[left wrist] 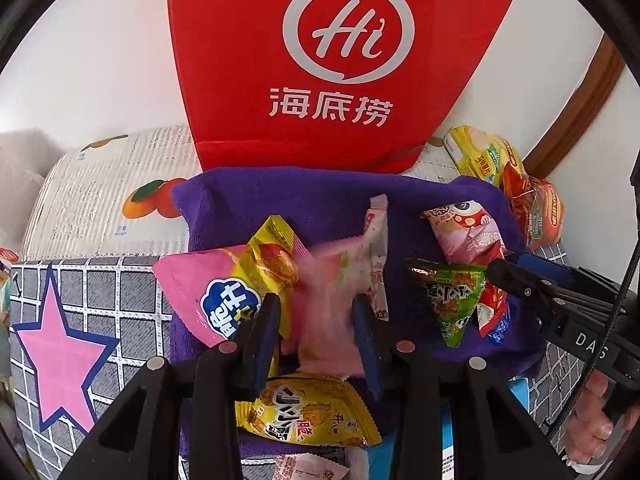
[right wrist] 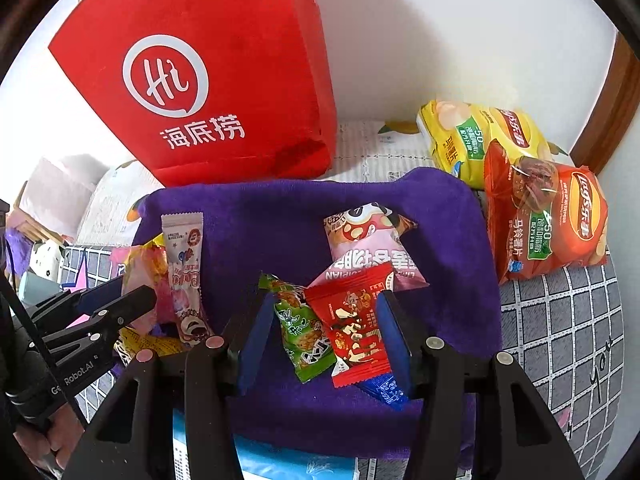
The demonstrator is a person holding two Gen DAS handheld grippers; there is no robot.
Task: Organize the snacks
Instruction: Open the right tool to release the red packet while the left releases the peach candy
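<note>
A purple towel [left wrist: 300, 196] carries several small snack packets in front of an upright red paper bag [left wrist: 340, 60]. My left gripper [left wrist: 316, 320] is shut on a blurred pink packet [left wrist: 320, 348], just above a yellow packet [left wrist: 308, 412]. In the right wrist view my right gripper [right wrist: 326, 332] is shut on a green packet [right wrist: 300, 328] and a red packet [right wrist: 356, 328] lying side by side, with a small blue packet [right wrist: 384, 394] under them. A pink cereal packet [right wrist: 360, 240] lies just beyond on the towel.
Yellow [right wrist: 476, 136] and orange [right wrist: 552, 220] crisp bags lie right of the towel near the wall. A large pink packet [left wrist: 200, 292] and a white stick packet [right wrist: 184, 256] rest at the towel's left. A grid-pattern cloth [right wrist: 560, 320] covers the surface around it.
</note>
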